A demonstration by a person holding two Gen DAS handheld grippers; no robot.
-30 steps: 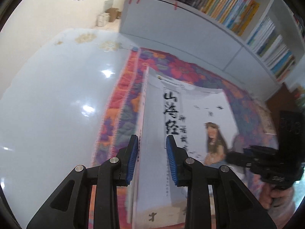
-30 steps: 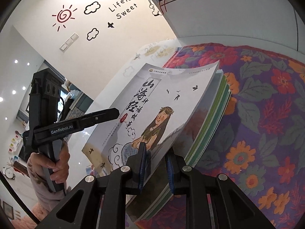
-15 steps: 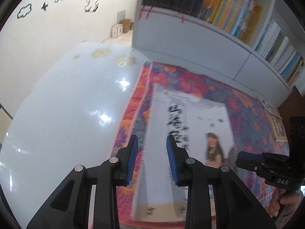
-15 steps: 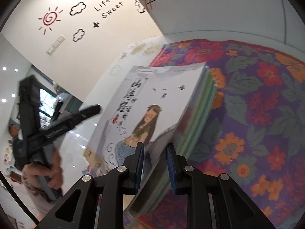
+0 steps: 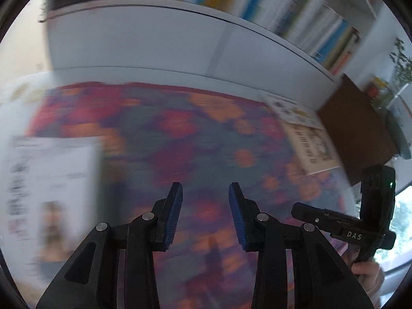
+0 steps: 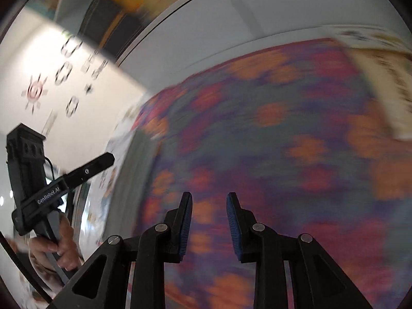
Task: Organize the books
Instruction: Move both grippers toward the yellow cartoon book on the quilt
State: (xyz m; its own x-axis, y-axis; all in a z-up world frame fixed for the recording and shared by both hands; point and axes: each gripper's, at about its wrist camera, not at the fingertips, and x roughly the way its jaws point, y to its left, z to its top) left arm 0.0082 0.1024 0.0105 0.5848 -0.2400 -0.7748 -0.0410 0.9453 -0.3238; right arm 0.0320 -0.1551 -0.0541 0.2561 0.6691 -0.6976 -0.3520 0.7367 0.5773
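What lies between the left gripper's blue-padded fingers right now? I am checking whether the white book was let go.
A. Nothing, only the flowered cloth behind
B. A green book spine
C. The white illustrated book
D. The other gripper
A: in the left wrist view the left gripper has an empty gap with only the blurred flowered cloth behind it, while the white illustrated book lies off to the left, clear of the fingers.

A white bookcase (image 5: 180,41) stands behind a floral cloth (image 5: 195,134), beside a decal-covered white wall (image 6: 77,108).

white-cover bk (image 5: 51,193) | flat on floral cloth | 2nd bk (image 5: 306,139) flat, well apart
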